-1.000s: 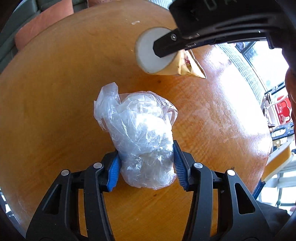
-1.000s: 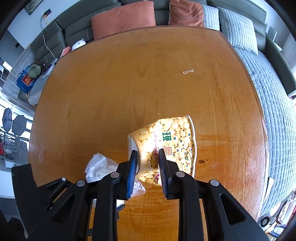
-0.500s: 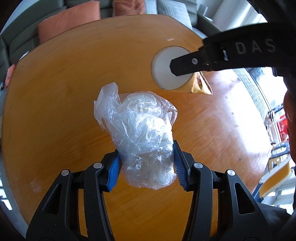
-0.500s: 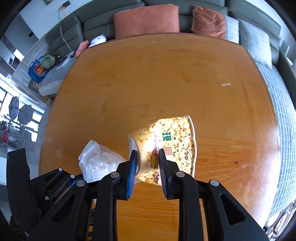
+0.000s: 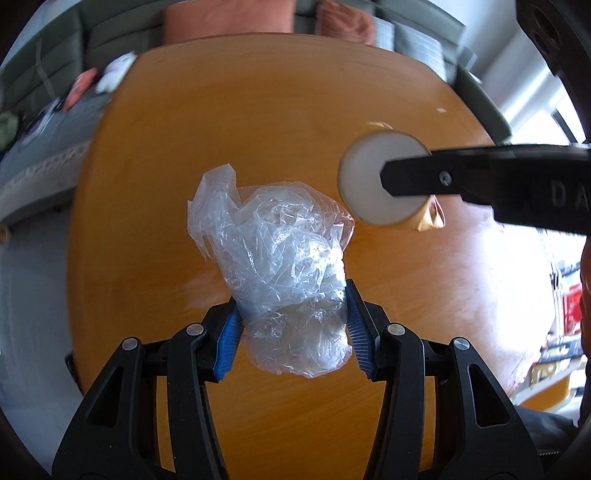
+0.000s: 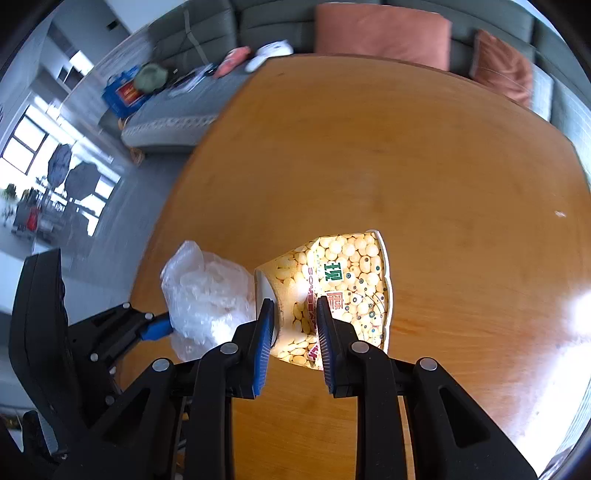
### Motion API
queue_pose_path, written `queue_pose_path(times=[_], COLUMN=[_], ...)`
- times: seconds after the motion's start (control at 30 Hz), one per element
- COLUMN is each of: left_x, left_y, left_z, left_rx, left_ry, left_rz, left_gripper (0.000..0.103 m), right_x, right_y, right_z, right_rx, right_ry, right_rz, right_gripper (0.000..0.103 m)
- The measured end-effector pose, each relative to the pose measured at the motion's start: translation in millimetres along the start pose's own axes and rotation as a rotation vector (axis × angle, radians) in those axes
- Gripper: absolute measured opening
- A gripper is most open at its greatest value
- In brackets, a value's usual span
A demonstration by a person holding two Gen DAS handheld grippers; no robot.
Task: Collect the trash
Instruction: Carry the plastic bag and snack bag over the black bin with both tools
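My left gripper [image 5: 293, 325] is shut on a crumpled clear plastic bag [image 5: 280, 266] and holds it above the round wooden table [image 5: 258, 110]. My right gripper [image 6: 293, 332] is shut on a squashed yellow paper cup [image 6: 332, 288] printed with round snacks, held above the table [image 6: 406, 155]. In the left wrist view the cup's white base [image 5: 373, 177] shows at the upper right, pinched by the right gripper's black finger [image 5: 461, 177]. In the right wrist view the bag [image 6: 207, 291] and the left gripper [image 6: 155, 328] sit just left of the cup.
A grey sofa with orange cushions [image 6: 380, 33] runs behind the table. Clutter lies on the sofa's left end [image 6: 147, 81]. A small white scrap [image 6: 559, 213] lies on the table at the right. Grey floor [image 6: 110, 229] lies left of the table.
Both grippers have risen and tilted with their loads, so more of the sofa and floor shows. The bag and the cup have come closer together. Both grips are unchanged.
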State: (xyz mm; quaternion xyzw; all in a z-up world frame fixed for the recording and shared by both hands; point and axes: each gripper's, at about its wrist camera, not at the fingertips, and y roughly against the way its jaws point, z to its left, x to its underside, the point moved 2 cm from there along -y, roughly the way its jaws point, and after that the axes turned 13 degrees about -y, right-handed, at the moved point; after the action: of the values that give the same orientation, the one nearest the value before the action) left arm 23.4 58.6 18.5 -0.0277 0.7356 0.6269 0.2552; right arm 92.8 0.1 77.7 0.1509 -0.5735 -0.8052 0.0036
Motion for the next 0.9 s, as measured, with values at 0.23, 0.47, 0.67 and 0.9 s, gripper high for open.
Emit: queue_pose_path(times=[0.23, 0.47, 0.67, 0.9], left_x=[48.3, 109.2, 164.8, 239.9], left_y=[32.5, 70.0, 88.6, 121.8], left_z=[73.9, 147.2, 200.8, 251.3], left_rx=[-0.039, -0.107, -0.166, -0.252], left_ry=[0.136, 0.293, 0.447, 0.610], left_rz=[-0.029, -0.054, -0.054, -0.032], left_gripper=[0.052, 0.052, 0.052, 0.052], right_x=[7.9, 19.9, 40.2, 66.3], right_y=[-20.6, -43.2, -59.2, -82.8], right_z=[68.0, 146.8, 216.2, 301.9], right_rx=[-0.019, -0.070, -0.134, -0.193], right_ry=[0.099, 0.223, 0.367, 0.507], right_rz=[0.053, 0.110, 0.150, 0.209], right_gripper=[0.025, 0.025, 0.025, 0.025])
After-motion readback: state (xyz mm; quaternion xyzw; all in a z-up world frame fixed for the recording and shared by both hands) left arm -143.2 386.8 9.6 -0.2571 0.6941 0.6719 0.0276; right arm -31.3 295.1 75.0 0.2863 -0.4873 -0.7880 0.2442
